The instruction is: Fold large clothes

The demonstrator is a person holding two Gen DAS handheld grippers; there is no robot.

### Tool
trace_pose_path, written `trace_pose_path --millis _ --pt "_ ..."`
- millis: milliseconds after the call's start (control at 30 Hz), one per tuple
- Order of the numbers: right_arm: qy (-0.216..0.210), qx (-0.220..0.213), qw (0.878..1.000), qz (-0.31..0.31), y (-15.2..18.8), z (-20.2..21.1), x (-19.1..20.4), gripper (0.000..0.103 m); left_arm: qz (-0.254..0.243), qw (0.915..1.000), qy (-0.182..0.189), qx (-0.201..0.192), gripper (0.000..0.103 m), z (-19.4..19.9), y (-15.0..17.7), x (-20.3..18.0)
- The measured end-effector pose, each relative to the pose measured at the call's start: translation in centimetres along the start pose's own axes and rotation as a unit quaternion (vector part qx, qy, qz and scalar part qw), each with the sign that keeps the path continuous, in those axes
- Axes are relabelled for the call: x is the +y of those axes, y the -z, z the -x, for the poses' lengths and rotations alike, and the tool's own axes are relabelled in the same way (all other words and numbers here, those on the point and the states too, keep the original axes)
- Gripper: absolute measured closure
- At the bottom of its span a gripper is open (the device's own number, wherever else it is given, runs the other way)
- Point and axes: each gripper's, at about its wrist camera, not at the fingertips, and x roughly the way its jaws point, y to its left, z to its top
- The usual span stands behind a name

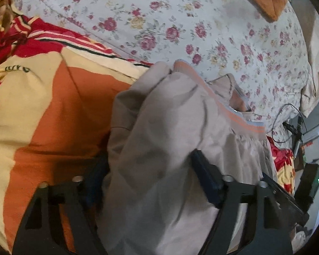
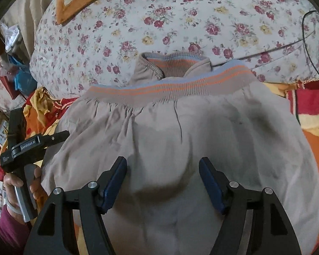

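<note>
A beige-grey jacket (image 2: 180, 144) with a ribbed hem striped orange and blue (image 2: 165, 89) lies on the bed, its collar (image 2: 172, 63) beyond the hem. My right gripper (image 2: 162, 182) is open just above the jacket's body, fingers (image 2: 114, 182) apart and empty. In the left wrist view a fold of the same jacket (image 1: 159, 138) bulges between the spread fingers (image 1: 204, 174) of my left gripper (image 1: 146, 170); its left finger is mostly hidden by cloth. The left gripper also shows at the jacket's left edge in the right wrist view (image 2: 59, 137).
A floral bedsheet (image 2: 180, 21) covers the bed beyond the jacket. A red, orange and cream blanket (image 1: 42, 106) lies beside and under it. An orange cushion (image 2: 78, 0) sits at the far end. A black cable (image 2: 306, 42) runs over the sheet. Clutter stands beside the bed (image 2: 10, 68).
</note>
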Motion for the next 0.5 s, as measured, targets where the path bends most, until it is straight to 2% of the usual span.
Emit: trace_pose_path --millis 33,67,100,133,200,367,433,500 --pt "0.000 0.000 1.000 0.000 -0.1 -0.1 0.0 0.031 -0.003 0.9999 0.010 0.004 0.052 0.0 0.0 -0.2" --pt "-0.002 0.000 1.000 0.000 -0.1 -0.2 0.0 0.031 -0.009 0.9998 0.015 0.003 0.057 0.2 0.0 -0.5" --pt "-0.004 0.000 1.000 -0.001 0.0 -0.3 -0.1 0.031 -0.016 0.9998 0.015 0.000 0.066 0.3 0.0 -0.8" --pt "-0.006 0.003 1.000 -0.002 0.1 -0.2 -0.2 0.031 -0.024 0.9996 0.014 -0.004 0.071 0.5 0.0 -1.0" --pt "-0.011 0.002 1.000 -0.009 0.1 -0.3 -0.3 0.031 -0.032 0.9993 0.017 -0.010 0.076 0.9 0.1 -1.4" --pt "-0.025 -0.004 0.999 -0.026 0.0 -0.2 -0.8 0.031 -0.031 0.9994 0.012 -0.010 0.074 0.6 0.0 -1.3" --pt "-0.025 -0.003 0.999 -0.028 0.0 -0.3 -0.8 0.031 -0.031 0.9995 0.005 -0.009 0.068 0.5 -0.1 -1.1" --pt "-0.024 -0.002 0.999 -0.026 0.1 -0.3 -0.7 0.031 -0.033 0.9994 -0.002 -0.011 0.066 0.4 -0.1 -1.3"
